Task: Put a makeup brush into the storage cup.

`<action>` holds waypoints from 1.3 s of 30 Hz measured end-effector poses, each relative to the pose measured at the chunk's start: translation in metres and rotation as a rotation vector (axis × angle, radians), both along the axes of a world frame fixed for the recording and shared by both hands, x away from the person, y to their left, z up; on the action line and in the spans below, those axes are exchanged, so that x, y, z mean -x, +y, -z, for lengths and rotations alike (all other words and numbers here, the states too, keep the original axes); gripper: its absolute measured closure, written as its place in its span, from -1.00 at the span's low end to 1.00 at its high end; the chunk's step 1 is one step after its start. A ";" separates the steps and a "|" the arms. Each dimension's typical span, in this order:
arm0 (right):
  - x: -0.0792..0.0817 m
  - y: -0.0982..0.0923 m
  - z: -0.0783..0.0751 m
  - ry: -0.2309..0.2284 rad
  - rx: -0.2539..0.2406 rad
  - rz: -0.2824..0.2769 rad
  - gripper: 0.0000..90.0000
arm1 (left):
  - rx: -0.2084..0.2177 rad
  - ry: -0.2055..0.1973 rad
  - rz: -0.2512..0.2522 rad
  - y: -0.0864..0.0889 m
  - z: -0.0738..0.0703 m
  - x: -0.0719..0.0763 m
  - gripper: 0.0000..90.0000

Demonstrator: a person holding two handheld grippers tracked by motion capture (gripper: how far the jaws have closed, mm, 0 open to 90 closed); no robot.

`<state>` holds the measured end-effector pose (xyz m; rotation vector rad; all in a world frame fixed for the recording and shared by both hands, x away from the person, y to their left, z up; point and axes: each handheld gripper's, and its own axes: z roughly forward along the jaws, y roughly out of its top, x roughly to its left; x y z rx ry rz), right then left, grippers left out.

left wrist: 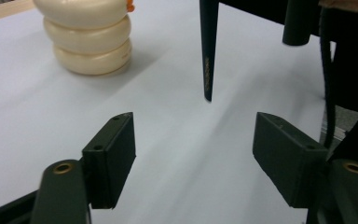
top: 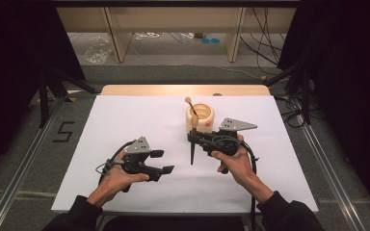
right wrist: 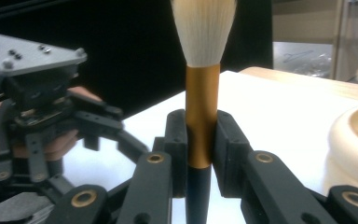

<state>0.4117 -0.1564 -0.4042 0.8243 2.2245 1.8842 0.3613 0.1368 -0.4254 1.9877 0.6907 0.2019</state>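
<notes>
The right gripper (right wrist: 199,140) pinches a makeup brush (right wrist: 201,93) upright — its flat black pads press on the smooth gold-coloured ferrule from both sides. Above the ferrule the bristles flare into a soft, pale dome; below it the handle is glossy black and tapers to a thin point that, in the left gripper view, hangs just above the sheet without clearly touching it. In the high view the brush (top: 192,144) stands near the middle of the tabletop (top: 125,120), which is covered by a matte white sheet with a strip of light wood showing at its far edge.

Just behind the brush sits a cream-coloured holder (top: 201,117) — a round pot whose outer wall is shaped like three stacked, rounded rings, with a small orange spot on its side. A second brush (top: 191,107) leans inside it, tip over the rim.

The left gripper (left wrist: 193,149) is spread wide, its blocky black pads well apart with only bare white sheet between them. It lies low, well to the left of the brush, its grey three-cornered plate on top.
</notes>
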 end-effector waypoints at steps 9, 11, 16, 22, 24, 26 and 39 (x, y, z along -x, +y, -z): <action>-0.016 -0.011 -0.004 -0.023 -0.004 0.052 0.73 | -0.030 -0.016 -0.082 0.017 0.011 0.012 -0.53; -0.018 -0.013 -0.006 -0.024 0.013 0.060 0.73 | -0.035 -0.005 -0.109 0.022 0.014 0.015 -0.56; -0.025 -0.018 -0.008 -0.013 0.017 0.084 0.73 | -0.037 -0.035 -0.166 0.030 0.015 0.022 -0.60; -0.033 -0.021 -0.013 -0.029 0.019 0.105 0.73 | -0.056 -0.037 -0.157 0.030 0.020 0.031 -0.61; -0.035 -0.024 -0.014 -0.023 0.029 0.108 0.73 | -0.048 -0.035 -0.152 0.028 0.022 0.032 -0.62; -0.038 -0.025 -0.014 -0.027 0.035 0.120 0.73 | -0.081 -0.047 -0.148 0.027 0.023 0.034 -0.62; -0.053 -0.032 -0.026 -0.035 0.033 0.150 0.73 | -0.102 -0.035 -0.149 0.030 0.026 0.033 -0.62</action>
